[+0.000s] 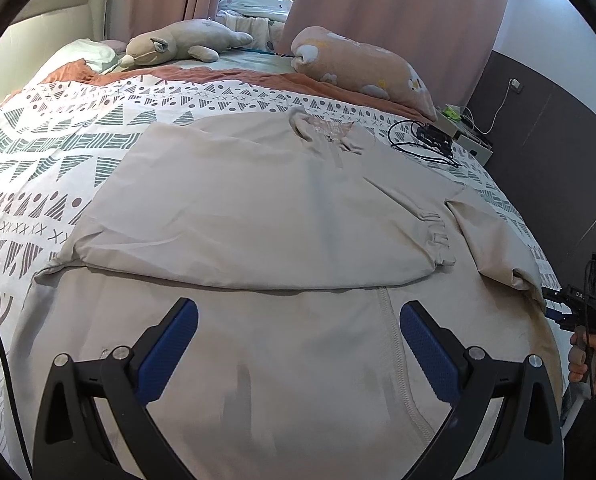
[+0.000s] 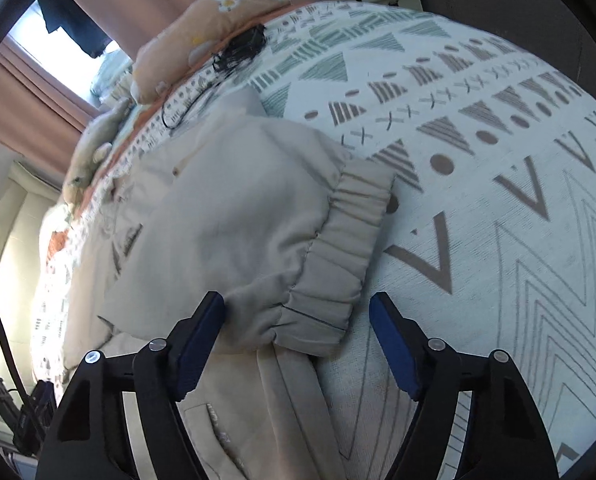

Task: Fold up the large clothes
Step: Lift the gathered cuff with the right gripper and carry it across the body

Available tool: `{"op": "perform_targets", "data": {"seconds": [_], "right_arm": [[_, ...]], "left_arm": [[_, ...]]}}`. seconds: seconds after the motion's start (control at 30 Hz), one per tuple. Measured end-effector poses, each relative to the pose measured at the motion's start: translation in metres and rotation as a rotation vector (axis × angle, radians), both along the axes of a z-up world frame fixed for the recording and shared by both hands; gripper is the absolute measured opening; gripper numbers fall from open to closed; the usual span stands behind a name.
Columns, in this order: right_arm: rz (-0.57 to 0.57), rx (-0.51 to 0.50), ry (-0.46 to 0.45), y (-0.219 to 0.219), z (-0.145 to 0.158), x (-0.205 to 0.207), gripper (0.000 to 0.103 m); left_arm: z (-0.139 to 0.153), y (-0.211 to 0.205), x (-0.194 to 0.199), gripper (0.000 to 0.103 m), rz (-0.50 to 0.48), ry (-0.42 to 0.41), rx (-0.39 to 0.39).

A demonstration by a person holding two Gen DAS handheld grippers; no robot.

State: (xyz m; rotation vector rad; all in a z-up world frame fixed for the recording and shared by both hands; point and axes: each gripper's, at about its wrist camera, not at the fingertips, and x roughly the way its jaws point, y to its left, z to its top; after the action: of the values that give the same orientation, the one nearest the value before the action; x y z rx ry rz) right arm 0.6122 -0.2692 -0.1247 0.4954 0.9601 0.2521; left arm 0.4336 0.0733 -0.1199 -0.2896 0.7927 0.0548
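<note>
Both tongs, left (image 1: 298,340) and right (image 2: 298,332), gape over one jacket (image 1: 258,208).

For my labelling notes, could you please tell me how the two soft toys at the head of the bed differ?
The grey toy is plain; the pink toy carries flower prints. The grey toy lies further left, beside the green pillow; the pink toy lies nearer the cable on the right. Both rest lengthwise on the bed.
</note>
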Motion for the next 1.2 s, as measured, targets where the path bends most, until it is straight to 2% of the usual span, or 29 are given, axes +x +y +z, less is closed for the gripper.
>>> {"op": "perform_targets", "data": {"seconds": [0.1, 0.17, 0.2, 0.23, 0.33, 0.5, 0.7, 0.97, 1.2], "right_arm": [[-0.005, -0.077, 0.027, 0.013, -0.005, 0.012, 0.067], [-0.027, -0.104, 0.029, 0.017, -0.006, 0.016, 0.051], [-0.031, -0.109, 0.028, 0.019, -0.005, 0.017, 0.047], [-0.026, -0.1, 0.025, 0.021, -0.004, 0.018, 0.037], [-0.012, -0.098, 0.009, 0.027, 0.001, 0.016, 0.03], [-0.015, -0.124, -0.056, 0.028, 0.022, 0.007, 0.028], [0.011, -0.15, -0.161, 0.044, 0.071, -0.01, 0.028], [0.105, -0.17, -0.3, 0.103, 0.142, -0.036, 0.028], [0.2, -0.184, -0.388, 0.168, 0.18, -0.051, 0.028]], "left_arm": [[0.001, 0.0, -0.001, 0.103, -0.002, -0.003, -0.004], [0.002, 0.002, -0.001, 0.103, -0.002, -0.007, -0.011], [0.002, 0.002, -0.001, 0.103, -0.001, -0.008, -0.015], [0.003, 0.003, -0.001, 0.103, 0.0, -0.008, -0.021], [0.003, 0.007, -0.003, 0.103, 0.001, -0.01, -0.048], [0.007, 0.014, -0.005, 0.103, 0.012, -0.025, -0.107], [0.013, 0.024, -0.009, 0.103, 0.037, -0.049, -0.141], [0.025, 0.045, -0.02, 0.103, 0.054, -0.089, -0.152], [0.032, 0.087, -0.042, 0.103, 0.112, -0.113, -0.177]]}}
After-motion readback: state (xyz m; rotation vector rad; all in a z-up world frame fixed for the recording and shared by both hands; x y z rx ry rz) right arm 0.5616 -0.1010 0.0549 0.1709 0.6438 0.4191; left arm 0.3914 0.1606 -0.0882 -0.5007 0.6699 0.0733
